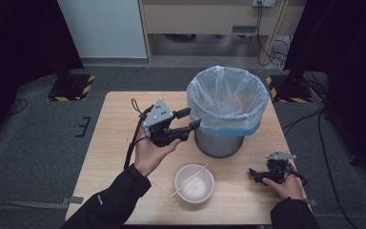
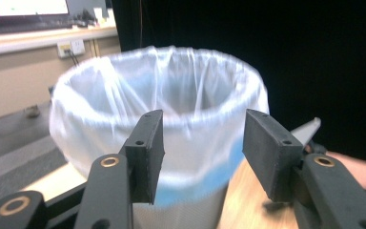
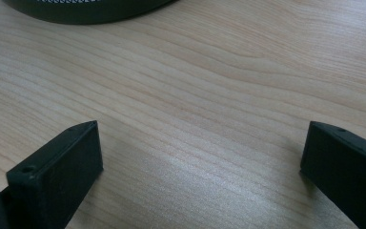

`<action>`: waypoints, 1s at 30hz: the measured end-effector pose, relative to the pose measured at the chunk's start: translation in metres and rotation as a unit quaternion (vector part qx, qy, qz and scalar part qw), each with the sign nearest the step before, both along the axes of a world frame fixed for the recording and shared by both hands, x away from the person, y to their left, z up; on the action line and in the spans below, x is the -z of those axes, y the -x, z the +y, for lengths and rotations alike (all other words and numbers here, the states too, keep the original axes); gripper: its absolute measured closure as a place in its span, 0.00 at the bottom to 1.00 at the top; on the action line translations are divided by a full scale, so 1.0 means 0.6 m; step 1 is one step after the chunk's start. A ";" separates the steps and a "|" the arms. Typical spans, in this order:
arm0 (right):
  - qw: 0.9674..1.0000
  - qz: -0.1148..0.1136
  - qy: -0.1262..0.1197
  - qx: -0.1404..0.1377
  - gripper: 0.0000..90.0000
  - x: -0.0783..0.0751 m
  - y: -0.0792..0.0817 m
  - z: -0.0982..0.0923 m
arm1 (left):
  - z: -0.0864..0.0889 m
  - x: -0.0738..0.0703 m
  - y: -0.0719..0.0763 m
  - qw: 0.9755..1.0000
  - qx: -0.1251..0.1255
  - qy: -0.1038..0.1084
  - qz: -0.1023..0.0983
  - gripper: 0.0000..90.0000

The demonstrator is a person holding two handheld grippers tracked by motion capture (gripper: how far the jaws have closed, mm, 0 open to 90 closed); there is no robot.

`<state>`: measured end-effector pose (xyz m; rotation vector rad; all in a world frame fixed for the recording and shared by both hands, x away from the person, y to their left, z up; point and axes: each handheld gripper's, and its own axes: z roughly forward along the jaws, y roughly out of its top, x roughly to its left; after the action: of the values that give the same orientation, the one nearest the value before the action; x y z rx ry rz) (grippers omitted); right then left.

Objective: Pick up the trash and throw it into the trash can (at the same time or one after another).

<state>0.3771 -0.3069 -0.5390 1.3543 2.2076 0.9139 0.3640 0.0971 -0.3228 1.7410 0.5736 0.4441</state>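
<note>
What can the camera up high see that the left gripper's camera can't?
The high view alone has the bowl with a stick lying across it, the right gripper resting low on the table, and the person's sleeves and both hands. The left gripper view alone has a shelf with a wall socket behind the bin, plus a close look between the open, empty jaws of the left gripper. Both share the bin with its clear bag and the wooden table.
</note>
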 end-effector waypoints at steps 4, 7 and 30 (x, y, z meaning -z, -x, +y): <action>1.000 0.000 0.000 0.000 0.01 0.000 0.000 0.000 | 0.000 0.043 0.015 0.999 0.001 -0.029 0.023 0.52; 1.000 0.000 0.000 0.000 0.01 0.000 0.000 0.000 | -0.004 0.076 0.027 0.998 0.006 -0.042 0.042 0.52; 1.000 0.000 0.000 -0.001 0.01 0.000 0.000 0.000 | -0.056 0.250 0.040 0.972 0.019 -0.159 0.170 0.57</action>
<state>0.3772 -0.3070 -0.5390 1.3525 2.2082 0.9137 0.3401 0.0636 -0.4727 2.1535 0.7402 0.2168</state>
